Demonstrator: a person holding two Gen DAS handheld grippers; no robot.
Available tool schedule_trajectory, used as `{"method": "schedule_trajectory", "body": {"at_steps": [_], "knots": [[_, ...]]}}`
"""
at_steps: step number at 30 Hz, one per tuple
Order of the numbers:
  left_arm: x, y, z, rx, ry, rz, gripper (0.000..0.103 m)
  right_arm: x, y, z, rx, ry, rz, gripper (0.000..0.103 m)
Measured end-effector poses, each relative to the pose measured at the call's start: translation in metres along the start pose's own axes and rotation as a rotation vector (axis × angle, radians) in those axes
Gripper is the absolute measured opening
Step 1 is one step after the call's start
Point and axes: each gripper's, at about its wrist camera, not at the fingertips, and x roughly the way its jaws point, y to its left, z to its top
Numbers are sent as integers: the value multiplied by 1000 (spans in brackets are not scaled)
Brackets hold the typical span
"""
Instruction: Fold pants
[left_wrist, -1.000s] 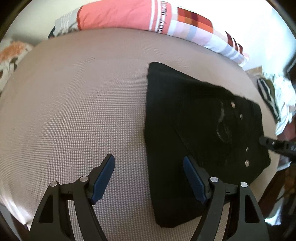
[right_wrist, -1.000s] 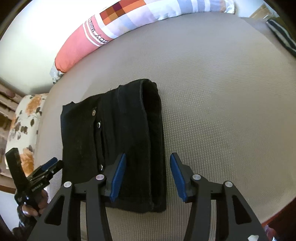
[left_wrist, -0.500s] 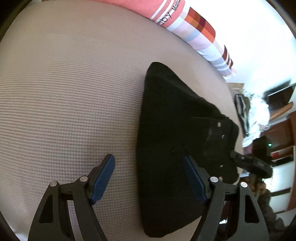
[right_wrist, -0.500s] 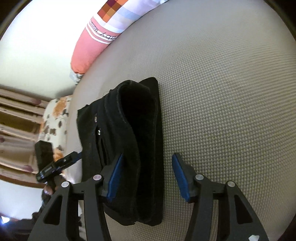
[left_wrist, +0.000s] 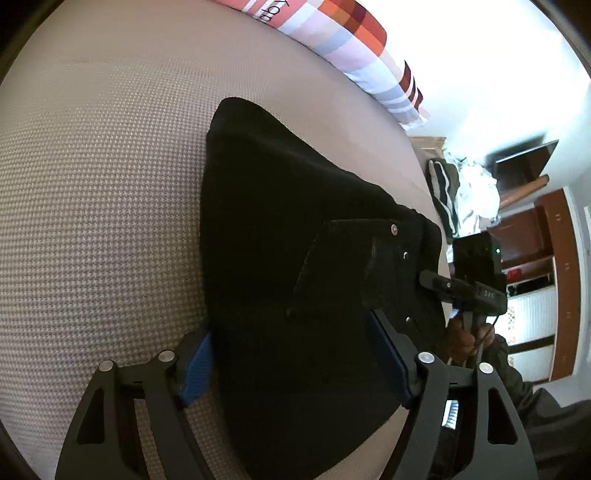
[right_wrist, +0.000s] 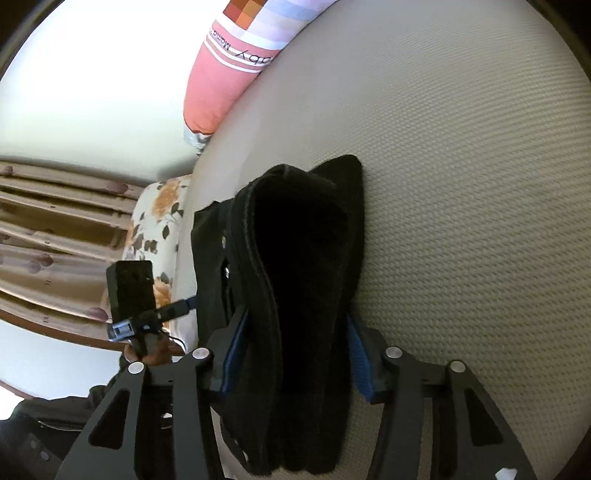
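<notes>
in the left wrist view, the left gripper (left_wrist: 295, 360) is straddling the near end of the folded black pants (left_wrist: 295, 236) lying on the beige mattress (left_wrist: 103, 184), its blue pads spread wide on either side of the fabric. the right gripper (left_wrist: 428, 278) is showing at the far edge.

in the right wrist view, the right gripper (right_wrist: 295, 356) is bracketing the stacked pants (right_wrist: 306, 258) with spread jaws, pads touching the bundle's sides. a striped pillow (right_wrist: 236, 74) is lying beyond.

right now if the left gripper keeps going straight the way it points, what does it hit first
The folded black pants: they already lie between the open left gripper fingers. Past them comes bare mattress, then the striped pillow, though depth is unclear.
</notes>
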Motion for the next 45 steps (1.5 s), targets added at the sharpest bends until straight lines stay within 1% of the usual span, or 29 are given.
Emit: {"method": "schedule_trajectory", "body": {"at_steps": [1, 2, 3, 4, 5, 7, 10, 13, 15, 17, 19, 23, 25, 28, 32, 38, 39, 40, 41, 42, 43, 44, 45], "knots": [[-1, 1, -1, -4, -7, 2, 60, 3, 1, 1, 11, -9, -5, 40], [-1, 2, -2, -7, -13, 24, 56, 3, 1, 0, 20, -17, -11, 37], [-2, 2, -3, -8, -25, 48, 44, 3, 3, -1, 27, -28, -25, 36], [-3, 2, -4, -9, -31, 64, 36, 3, 8, -2, 26, -39, -51, 33], [-4, 2, -5, -11, -39, 78, 33, 2, 16, -5, 7, -51, -78, 30], [-8, -3, -7, -4, -65, 95, 22, -1, 30, -7, -13, -72, -111, 26], [-16, -16, -9, 39, -99, 106, 14, -6, 44, -7, -17, -95, -125, 24], [-24, -28, -7, 73, -123, 120, 13, -5, 62, -2, -40, -114, -131, 23], [-31, -29, -5, 83, -142, 116, 13, -4, 69, 4, -44, -124, -127, 22], [-39, -30, 1, 93, -166, 128, 13, 0, 77, 13, -62, -132, -137, 22], [-49, -26, 10, 90, -190, 141, 13, 8, 83, 28, -70, -141, -128, 22], [-61, -15, 39, 81, -233, 180, 13, 26, 93, 53, -93, -148, -129, 22], [-65, -9, 54, 84, -252, 205, 13, 38, 98, 72, -100, -154, -129, 22], [-69, 0, 77, 68, -276, 228, 13, 54, 105, 97, -115, -155, -130, 22], [-70, 15, 107, 56, -297, 258, 13, 71, 114, 120, -131, -159, -148, 22], [-63, 31, 135, 63, -293, 305, 13, 92, 115, 147, -139, -163, -204, 22], [-60, 35, 137, 62, -290, 309, 13, 95, 113, 148, -142, -164, -223, 22], [-56, 40, 139, 59, -285, 322, 14, 100, 110, 148, -140, -166, -271, 22], [-54, 45, 140, 51, -283, 334, 14, 101, 108, 148, -137, -167, -301, 23], [-50, 50, 140, 40, -284, 347, 18, 104, 104, 146, -134, -173, -339, 26], [-46, 57, 138, 26, -284, 366, 27, 106, 98, 144, -133, -180, -386, 34], [-43, 62, 136, 13, -282, 385, 33, 107, 95, 141, -130, -180, -421, 42], [-40, 66, 133, 1, -279, 407, 43, 109, 92, 139, -132, -177, -445, 44]]}}
